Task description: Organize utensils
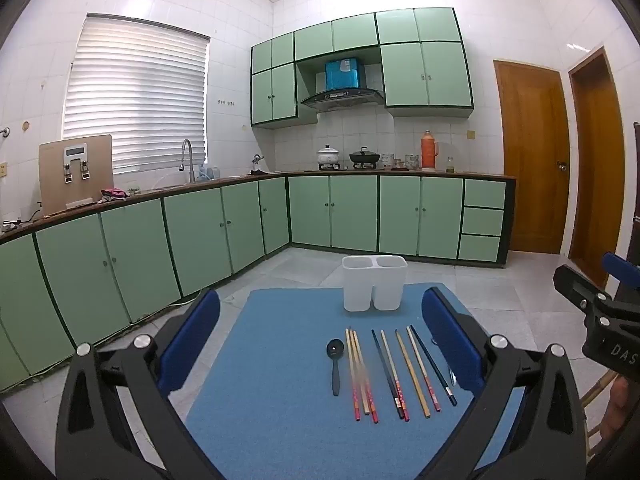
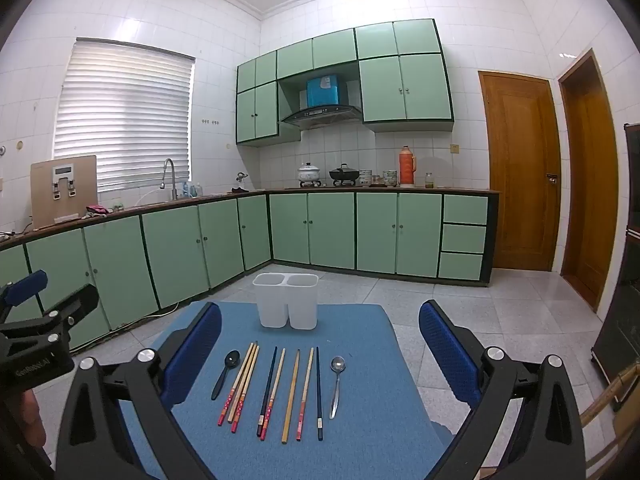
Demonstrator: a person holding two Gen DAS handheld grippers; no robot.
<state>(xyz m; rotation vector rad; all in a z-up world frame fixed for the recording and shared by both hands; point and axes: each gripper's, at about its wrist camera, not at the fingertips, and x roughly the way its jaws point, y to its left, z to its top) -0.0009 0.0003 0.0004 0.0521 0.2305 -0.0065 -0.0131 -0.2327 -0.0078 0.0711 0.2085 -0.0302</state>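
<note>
Left gripper (image 1: pixel 320 334) and right gripper (image 2: pixel 320 344) spread wide, empty; ahead: chopsticks (image 2: pixel 272 390), spoons, white two-compartment holder (image 2: pixel 286 300).

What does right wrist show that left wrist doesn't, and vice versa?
Only the right wrist view shows the metal spoon whole; in the left wrist view it is mostly hidden behind that gripper's own finger. The right view also catches the left gripper at its left edge.

Only the left wrist view shows the right gripper at its right edge.

Both show the white two-compartment holder at the far end of the blue mat, the black spoon, the row of chopsticks and open fingers holding nothing.
</note>
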